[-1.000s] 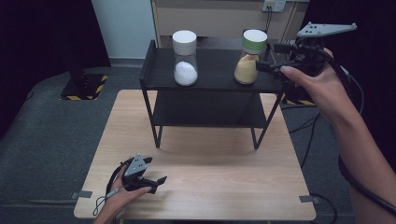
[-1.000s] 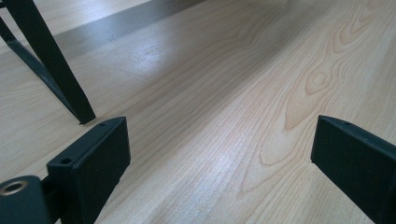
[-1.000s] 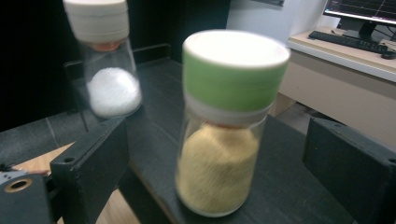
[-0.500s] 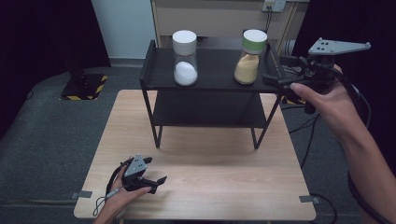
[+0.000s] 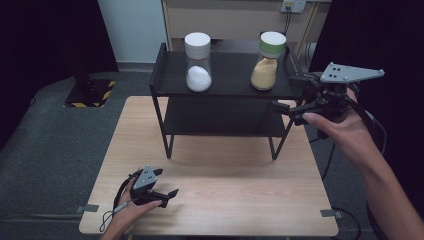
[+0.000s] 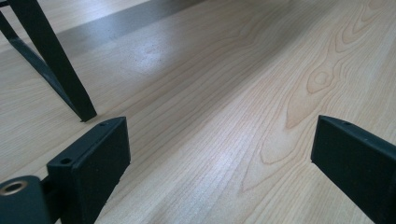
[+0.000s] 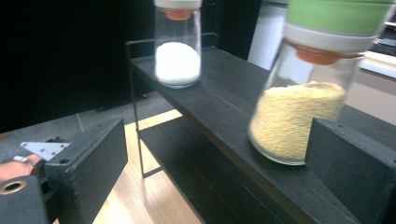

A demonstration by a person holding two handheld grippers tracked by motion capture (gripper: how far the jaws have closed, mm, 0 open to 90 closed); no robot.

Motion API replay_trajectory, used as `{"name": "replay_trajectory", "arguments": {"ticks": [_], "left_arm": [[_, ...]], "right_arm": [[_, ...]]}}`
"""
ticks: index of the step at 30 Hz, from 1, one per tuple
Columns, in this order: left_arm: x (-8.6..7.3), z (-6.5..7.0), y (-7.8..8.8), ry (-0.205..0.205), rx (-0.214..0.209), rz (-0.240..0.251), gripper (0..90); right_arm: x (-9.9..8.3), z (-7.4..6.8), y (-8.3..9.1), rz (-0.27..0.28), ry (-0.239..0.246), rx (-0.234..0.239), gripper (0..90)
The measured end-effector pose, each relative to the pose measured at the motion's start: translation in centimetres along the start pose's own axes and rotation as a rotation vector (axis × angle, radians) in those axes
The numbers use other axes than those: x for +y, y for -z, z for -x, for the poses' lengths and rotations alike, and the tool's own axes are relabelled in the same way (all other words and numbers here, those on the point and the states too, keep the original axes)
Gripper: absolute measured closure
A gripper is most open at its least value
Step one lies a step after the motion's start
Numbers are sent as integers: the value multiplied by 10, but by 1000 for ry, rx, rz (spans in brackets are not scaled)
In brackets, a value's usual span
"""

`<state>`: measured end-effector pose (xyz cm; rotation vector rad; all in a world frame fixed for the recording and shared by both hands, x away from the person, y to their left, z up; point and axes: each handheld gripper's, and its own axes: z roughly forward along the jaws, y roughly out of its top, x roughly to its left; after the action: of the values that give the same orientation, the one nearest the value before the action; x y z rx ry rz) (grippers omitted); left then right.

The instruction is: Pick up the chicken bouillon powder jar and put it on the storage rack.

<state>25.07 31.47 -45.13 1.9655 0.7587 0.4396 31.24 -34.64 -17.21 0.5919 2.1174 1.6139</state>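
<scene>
A black two-tier shelf [image 5: 230,90] stands on the wooden table [image 5: 225,200]. On its top tier are a white-lidded jar of white powder [image 5: 198,62] and a green-lidded jar of yellow grains [image 5: 267,62]. My right gripper [image 5: 286,91] hovers off the shelf's right end, open and holding nothing. In the right gripper view the green-lidded jar [image 7: 303,112] is close ahead, near the right jaw, and the white-lidded jar [image 7: 177,51] is farther along the shelf top [image 7: 224,107]. My left gripper [image 5: 167,181] rests open on the table near the front left.
The left gripper view looks across bare table wood [image 6: 210,93], with a shelf leg [image 6: 56,70] at the upper left. The shelf's lower tier [image 5: 220,120] holds nothing. Dark floor surrounds the table, and a cabinet [image 5: 235,20] stands behind the shelf.
My right gripper has drawn back from the green-lidded jar, moving right and lower, off the shelf's end. The jar stays on the shelf. The left gripper has not moved.
</scene>
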Motion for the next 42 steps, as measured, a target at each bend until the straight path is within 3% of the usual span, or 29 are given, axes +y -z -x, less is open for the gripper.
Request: {"name": "replay_trajectory", "arguments": {"ticks": [5,15,24,42], "left_arm": [[0,0,-1,0,-1,-2,34],[-3,-2,-1,13,-1,-2,30],[-1,-1,-4,15,-7,-7,28],[-4,-1,-2,35,6,4,28]], "right_arm": [[-10,-4,-2,2,1,13,60],[-60,-12,-4,-1,-55,5,58],[-104,-20,-15,-30,-90,14,57],[-162,-30,-43,-86,-129,-24,37]]}}
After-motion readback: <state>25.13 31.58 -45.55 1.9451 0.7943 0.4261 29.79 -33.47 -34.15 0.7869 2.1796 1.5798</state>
